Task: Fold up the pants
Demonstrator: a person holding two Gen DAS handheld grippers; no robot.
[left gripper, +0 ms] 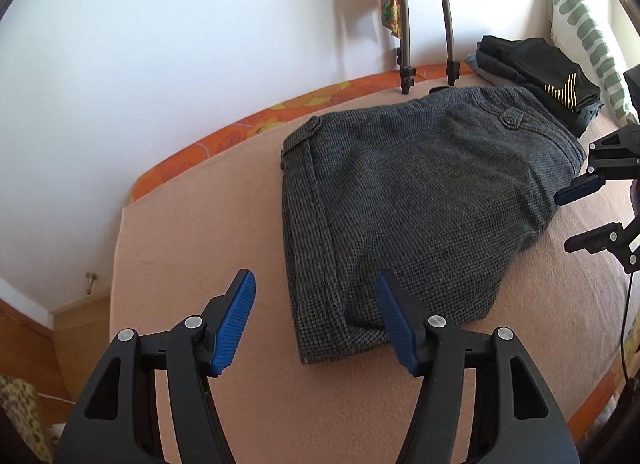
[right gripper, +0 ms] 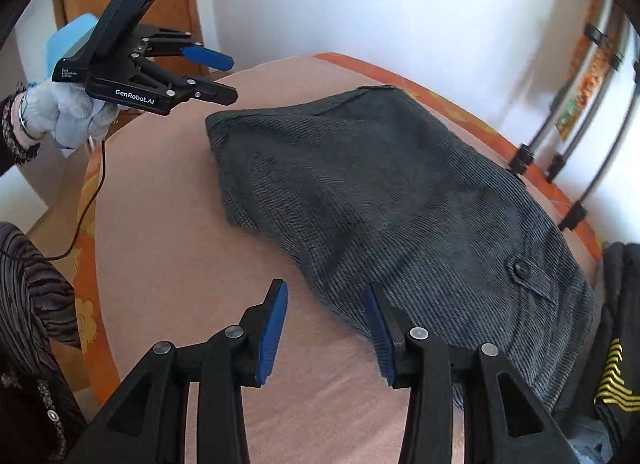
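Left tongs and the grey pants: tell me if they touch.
Apart. The right wrist view shows the left tongs open in the air, with bare pink bedcover between them and the grey pants.

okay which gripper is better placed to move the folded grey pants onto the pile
Probably right. The right gripper hangs open at the pants' waistband end, beside the dark pile; the left gripper is at the far end.
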